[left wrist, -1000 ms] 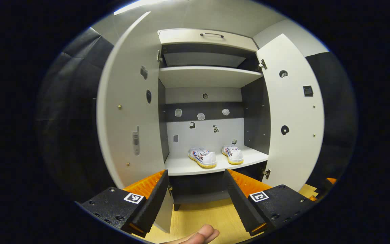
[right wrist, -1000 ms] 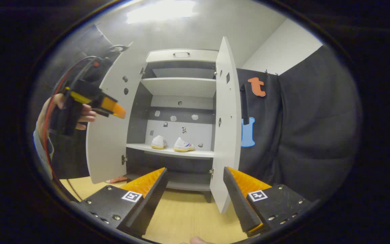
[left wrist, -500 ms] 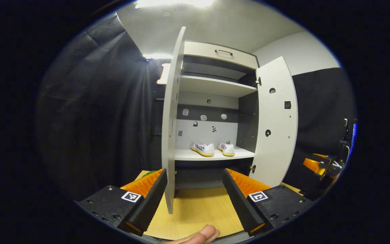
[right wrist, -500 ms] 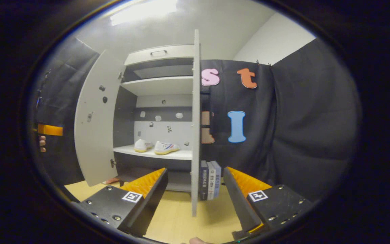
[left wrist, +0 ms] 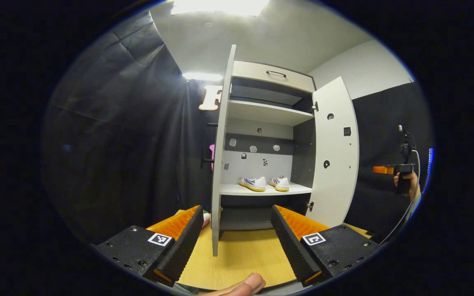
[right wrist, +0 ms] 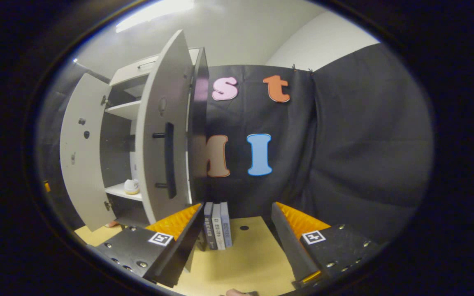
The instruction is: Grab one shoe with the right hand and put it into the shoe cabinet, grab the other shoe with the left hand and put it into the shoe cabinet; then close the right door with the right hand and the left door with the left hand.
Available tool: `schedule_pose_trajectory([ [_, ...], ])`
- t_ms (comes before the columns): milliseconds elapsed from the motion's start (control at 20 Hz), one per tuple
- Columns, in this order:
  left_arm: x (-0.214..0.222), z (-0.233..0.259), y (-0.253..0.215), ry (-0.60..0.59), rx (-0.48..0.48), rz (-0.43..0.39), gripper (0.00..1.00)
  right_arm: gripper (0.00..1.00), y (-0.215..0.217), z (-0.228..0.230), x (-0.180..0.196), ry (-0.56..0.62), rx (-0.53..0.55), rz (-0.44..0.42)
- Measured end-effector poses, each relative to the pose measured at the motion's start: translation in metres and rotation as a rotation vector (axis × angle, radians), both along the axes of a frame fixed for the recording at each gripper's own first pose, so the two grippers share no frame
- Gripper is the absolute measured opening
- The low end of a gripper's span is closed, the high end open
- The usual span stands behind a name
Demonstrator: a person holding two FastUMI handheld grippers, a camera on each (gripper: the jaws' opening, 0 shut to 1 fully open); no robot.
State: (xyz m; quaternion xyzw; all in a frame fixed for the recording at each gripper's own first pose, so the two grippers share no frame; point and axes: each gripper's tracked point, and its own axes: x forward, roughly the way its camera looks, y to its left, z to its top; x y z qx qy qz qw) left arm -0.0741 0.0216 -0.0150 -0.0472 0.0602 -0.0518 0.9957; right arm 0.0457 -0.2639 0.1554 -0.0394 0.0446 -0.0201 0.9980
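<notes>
On the cabinet's lower shelf both shoes [left wrist: 263, 183] sit parked, and the right gripper [right wrist: 237, 240], jaws spread and empty, has swung round outside the right door [right wrist: 163, 135], so closing looks next.

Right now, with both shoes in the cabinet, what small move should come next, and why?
Probably bring the open right gripper in against the outer face of the right door and push it shut. Both shoes sit on the shelf, both doors stand open, and the task closes the right door first.
</notes>
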Motion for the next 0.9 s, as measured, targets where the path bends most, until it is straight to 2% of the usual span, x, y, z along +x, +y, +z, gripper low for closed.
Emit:
schedule_pose_trajectory([
  [100,-0.001,0.001,-0.003,-0.010,0.007,-0.031,0.99,0.98,-0.002,0.012,0.020,0.004,0.035,0.008],
  [250,0.000,0.000,0.010,-0.015,0.015,-0.005,0.99,0.98,0.004,0.020,0.048,0.012,0.064,0.023],
  [450,-0.005,-0.003,0.019,-0.013,0.028,0.003,0.99,0.98,0.022,0.013,0.059,0.050,0.094,0.064],
  [550,-0.006,-0.004,0.025,-0.016,0.039,0.013,0.99,0.98,0.032,0.010,0.061,0.058,0.089,0.088],
  [650,-0.008,-0.001,0.028,-0.022,0.035,0.023,0.99,1.00,0.057,0.009,0.063,0.063,0.086,0.159],
  [800,-0.010,-0.004,0.031,-0.021,0.035,0.026,0.99,1.00,0.082,0.003,0.061,0.086,0.046,0.203],
  [850,-0.011,-0.005,0.030,-0.019,0.034,0.022,0.99,1.00,0.082,0.003,0.057,0.077,0.020,0.188],
  [900,-0.012,-0.005,0.029,-0.021,0.033,0.019,0.99,0.94,0.090,0.005,0.059,0.065,-0.001,0.191],
])
